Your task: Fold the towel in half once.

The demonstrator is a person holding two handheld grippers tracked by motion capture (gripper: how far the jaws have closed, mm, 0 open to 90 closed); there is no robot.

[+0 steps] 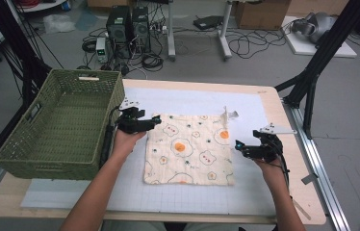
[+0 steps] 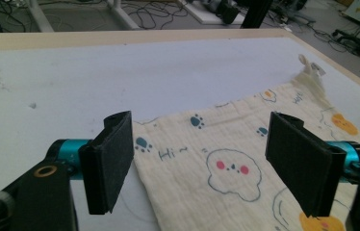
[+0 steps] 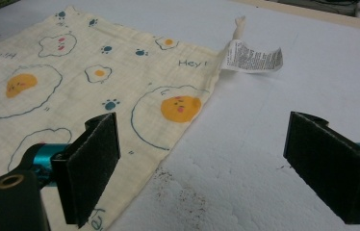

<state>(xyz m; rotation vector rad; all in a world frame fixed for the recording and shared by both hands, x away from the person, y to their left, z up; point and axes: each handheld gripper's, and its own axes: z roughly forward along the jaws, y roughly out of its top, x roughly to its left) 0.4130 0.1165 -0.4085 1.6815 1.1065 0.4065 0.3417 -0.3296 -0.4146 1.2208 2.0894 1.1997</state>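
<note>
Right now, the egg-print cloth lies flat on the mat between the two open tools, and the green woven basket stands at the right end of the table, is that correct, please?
Not quite: the green woven basket stands at the left end of the table, beside the left tool, as the high view shows. The rest holds: the egg-print cloth lies flat on the mat between the left tool and the right tool, both open.

I work in a robotics or recording lab rather than a home. Beyond my tabletop (image 1: 269, 96), with its white gridded mat (image 1: 178, 197), a bare grey floor carries two computer towers (image 1: 129, 25), loose cables (image 1: 250, 44) and cardboard boxes (image 1: 261, 13). Black frame struts (image 1: 320, 57) flank the workspace, and a metal rail (image 1: 320, 173) runs along its right edge.
</note>
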